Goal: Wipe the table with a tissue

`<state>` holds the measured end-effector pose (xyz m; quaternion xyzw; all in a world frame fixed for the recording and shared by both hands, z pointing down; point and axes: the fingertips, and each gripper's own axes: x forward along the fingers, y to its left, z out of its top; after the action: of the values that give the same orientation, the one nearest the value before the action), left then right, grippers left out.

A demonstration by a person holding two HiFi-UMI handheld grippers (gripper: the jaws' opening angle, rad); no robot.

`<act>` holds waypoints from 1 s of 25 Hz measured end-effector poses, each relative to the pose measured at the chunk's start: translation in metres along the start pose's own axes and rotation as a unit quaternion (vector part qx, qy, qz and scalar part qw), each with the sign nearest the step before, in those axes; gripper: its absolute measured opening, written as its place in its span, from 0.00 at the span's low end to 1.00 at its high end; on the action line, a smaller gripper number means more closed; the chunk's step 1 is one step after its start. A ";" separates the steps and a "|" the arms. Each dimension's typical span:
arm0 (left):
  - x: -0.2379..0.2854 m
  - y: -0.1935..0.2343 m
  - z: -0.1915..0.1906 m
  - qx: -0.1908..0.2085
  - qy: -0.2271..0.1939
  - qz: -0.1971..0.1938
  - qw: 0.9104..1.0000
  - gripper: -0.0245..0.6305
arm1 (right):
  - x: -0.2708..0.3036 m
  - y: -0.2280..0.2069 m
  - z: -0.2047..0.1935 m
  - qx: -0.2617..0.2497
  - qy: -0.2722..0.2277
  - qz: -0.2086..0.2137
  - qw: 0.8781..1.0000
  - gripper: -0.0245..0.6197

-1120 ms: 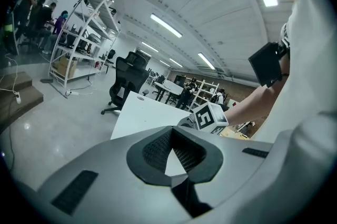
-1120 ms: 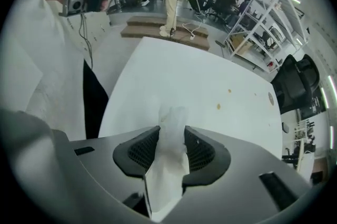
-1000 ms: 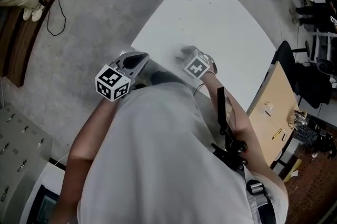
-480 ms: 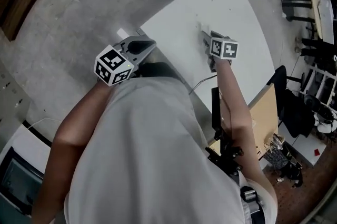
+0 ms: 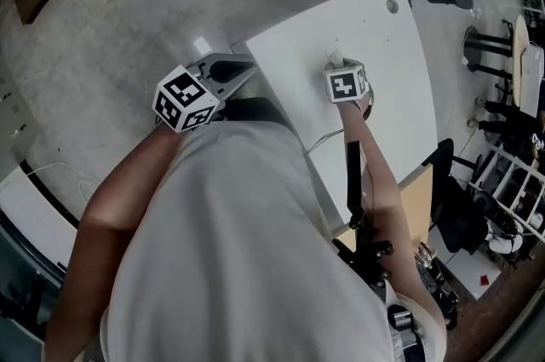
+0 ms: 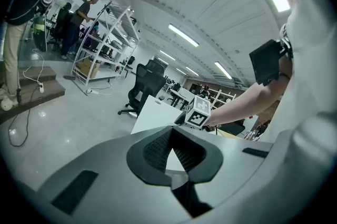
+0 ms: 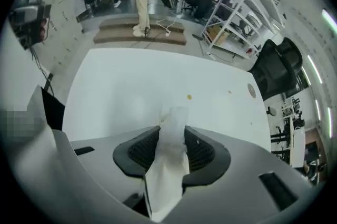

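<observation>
Tissue [image 7: 167,167]: clamped in right gripper [image 7: 171,132] fingers; needed pressing flat on worktop [image 7: 131,86], sweeping toward far edge. Left gripper [image 6: 171,139] fingers together, empty.

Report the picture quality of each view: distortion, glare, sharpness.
Head view: strong fisheye bend, dark corners, the white table nearly featureless in even light. Left gripper view: the ceiling light strips blow out to pure white, and the frame edge is vignetted. Right gripper view: the tissue between the jaws is close and soft-edged, and the rim is black.
</observation>
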<state>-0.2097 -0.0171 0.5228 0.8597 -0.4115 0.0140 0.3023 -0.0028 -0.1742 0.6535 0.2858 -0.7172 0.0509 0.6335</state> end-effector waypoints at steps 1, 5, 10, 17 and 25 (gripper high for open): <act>0.000 0.001 0.001 -0.001 -0.002 0.001 1.000 0.05 | -0.001 0.007 0.003 -0.013 0.000 0.004 1.000 0.26; 0.002 0.001 0.002 -0.003 -0.008 0.001 1.000 0.05 | -0.010 0.046 0.013 -0.061 -0.012 0.045 0.997 0.26; 0.009 0.002 0.008 0.003 -0.005 0.002 1.000 0.05 | -0.028 0.090 0.030 -0.021 -0.089 0.178 0.980 0.26; 0.012 0.002 0.019 0.008 -0.002 0.018 1.000 0.05 | -0.013 -0.013 0.032 0.173 -0.132 0.127 0.968 0.26; -0.003 0.005 0.010 -0.009 0.003 0.057 0.998 0.05 | 0.018 -0.064 0.038 0.165 -0.099 0.075 0.978 0.26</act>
<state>-0.2176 -0.0225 0.5165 0.8319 -0.4592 0.0300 0.3102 -0.0066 -0.2503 0.6442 0.3358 -0.7773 0.1871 0.4979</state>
